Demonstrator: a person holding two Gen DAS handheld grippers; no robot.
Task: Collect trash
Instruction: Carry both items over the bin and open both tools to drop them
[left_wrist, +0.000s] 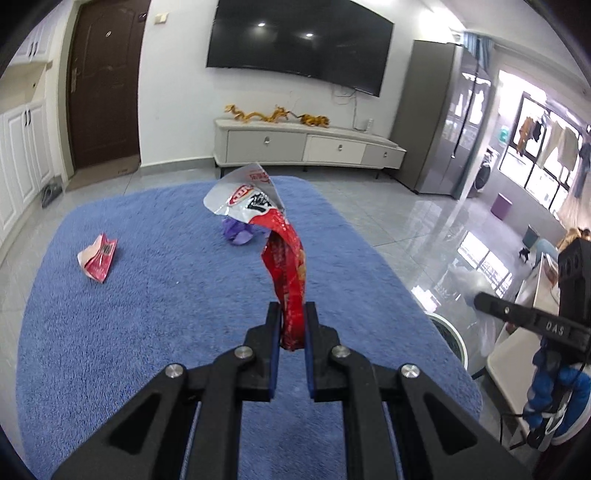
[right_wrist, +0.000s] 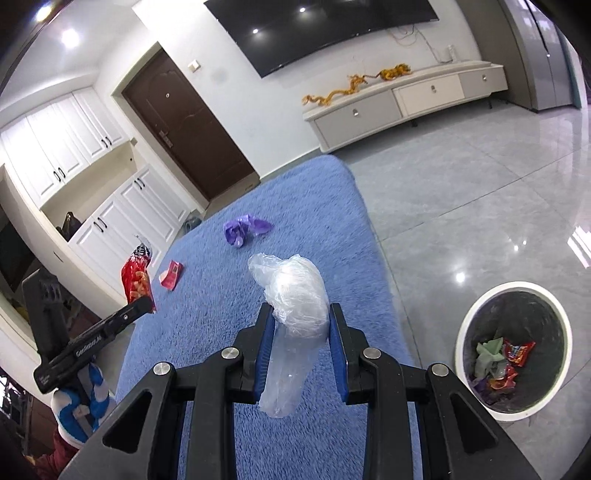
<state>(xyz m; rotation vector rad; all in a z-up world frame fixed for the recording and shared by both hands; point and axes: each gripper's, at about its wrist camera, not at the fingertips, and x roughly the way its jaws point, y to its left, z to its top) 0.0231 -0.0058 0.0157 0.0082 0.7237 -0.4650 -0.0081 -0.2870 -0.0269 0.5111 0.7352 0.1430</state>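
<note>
The left gripper (left_wrist: 291, 321) has its two fingers closed tight on the lower end of a red snack bag (left_wrist: 286, 266). The bag stands up from the fingers, twisted, and its silver torn top flops open toward the far side of the blue rug (left_wrist: 147, 314). The bag is held above the rug, not lying on it.

The right gripper (right_wrist: 301, 332) has its fingers clamped on a crumpled clear plastic bag (right_wrist: 295, 295). The bag's round bulk sits between the fingertips, and a loose tail hangs down between the blue pads. It too is lifted above the rug.

On the rug, beyond the red bag, lies a purple wad (left_wrist: 238, 232), partly hidden behind the bag's silver top in the left view. The right view shows the purple wad (right_wrist: 243, 229) lying toward the rug's far end. A small pink wrapper (left_wrist: 98, 258) lies on the rug's left part, well apart from the wad.

Off the rug's right edge, on the grey tile floor, stands a white-rimmed bin (right_wrist: 465, 332) with a dark liner. Several coloured wrappers lie at its bottom.

Past the rug's far edge a low white cabinet (left_wrist: 306, 144) stands against the wall under a large dark TV (left_wrist: 299, 40), with a brown door (left_wrist: 107, 81) to the left.
</note>
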